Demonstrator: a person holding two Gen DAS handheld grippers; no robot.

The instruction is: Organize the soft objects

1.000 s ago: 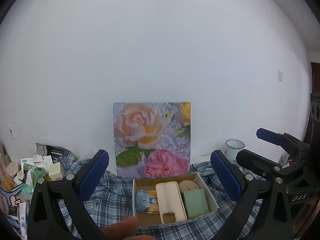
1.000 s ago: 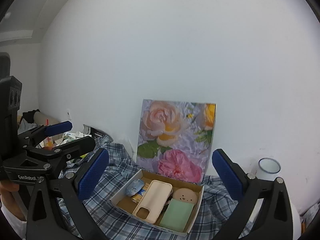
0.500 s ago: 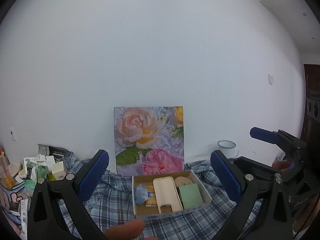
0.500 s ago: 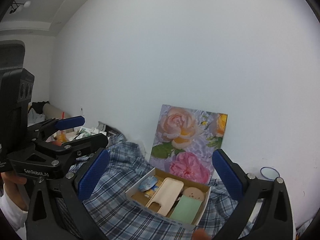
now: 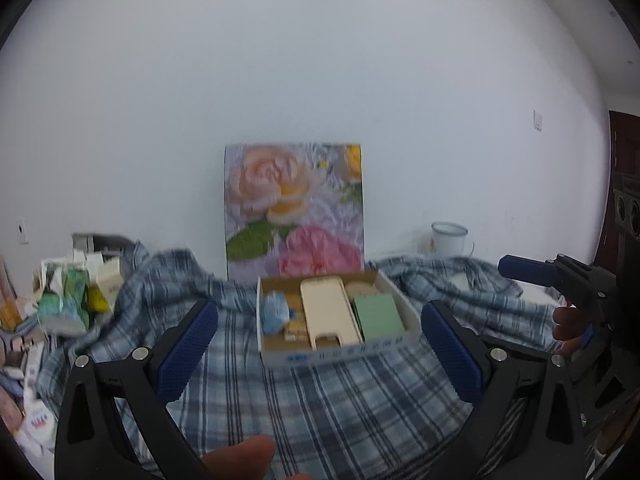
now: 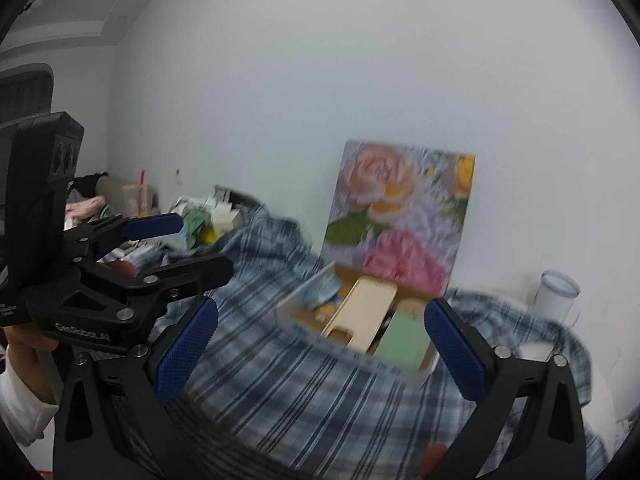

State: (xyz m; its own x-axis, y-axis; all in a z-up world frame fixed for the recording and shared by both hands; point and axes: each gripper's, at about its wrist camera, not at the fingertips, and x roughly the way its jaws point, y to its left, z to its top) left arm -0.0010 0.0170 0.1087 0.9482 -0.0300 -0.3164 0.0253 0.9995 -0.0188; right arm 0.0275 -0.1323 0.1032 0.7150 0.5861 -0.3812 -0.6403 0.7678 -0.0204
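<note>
jaws of both the left gripper (image 5: 319, 346) and right gripper (image 6: 320, 346) gape wide, holding nothing.

Counter under blue plaid cloth (image 5: 320, 392); open cardboard box (image 5: 340, 354) at middle, white mug (image 5: 448, 238) near back right corner, packages (image 5: 68, 296) piled at left edge.

open plaid cloth (image 5: 320, 400) before the box (image 5: 340, 354), clutter (image 5: 68, 300) at left

I counted one cardboard box (image 5: 340, 354) on one plaid cloth (image 5: 320, 400). Inside: one cream phone case (image 5: 328, 312), one green pad (image 5: 378, 318), one round tan piece (image 5: 362, 290), one blue wad (image 5: 274, 312). One flower picture (image 5: 294, 210), one white mug (image 5: 448, 238). Left-side clutter (image 5: 72, 296) too blurred to count.
</note>
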